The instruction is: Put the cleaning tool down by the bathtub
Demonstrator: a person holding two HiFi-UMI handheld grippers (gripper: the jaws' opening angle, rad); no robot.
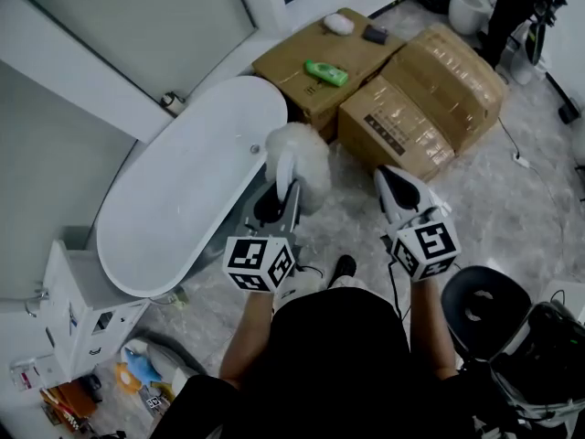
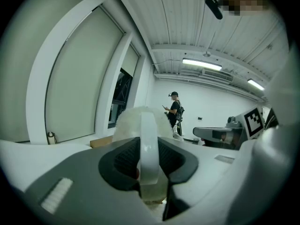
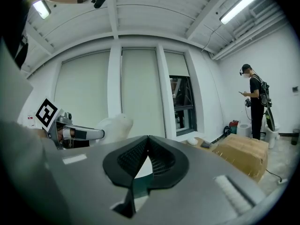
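Note:
The cleaning tool is a fluffy white brush head (image 1: 297,154) on a white handle (image 2: 149,144). My left gripper (image 1: 285,188) is shut on that handle, and the brush head (image 2: 138,121) sticks out past the jaws. It hangs just right of the white bathtub (image 1: 155,199), above the marble floor by the tub's rim. My right gripper (image 1: 389,176) is held level to the right of it, with its pads (image 3: 159,161) met at the tips and nothing between them. In the right gripper view, the left gripper (image 3: 77,134) and the brush head (image 3: 116,124) show at the left.
Two cardboard boxes (image 1: 320,58) (image 1: 430,99) stand beyond the tub's end, with a green bottle (image 1: 326,72) on the nearer one. A black stool (image 1: 484,305) is at my right and a white cabinet (image 1: 87,314) at my left. A person (image 3: 255,104) stands by the far wall.

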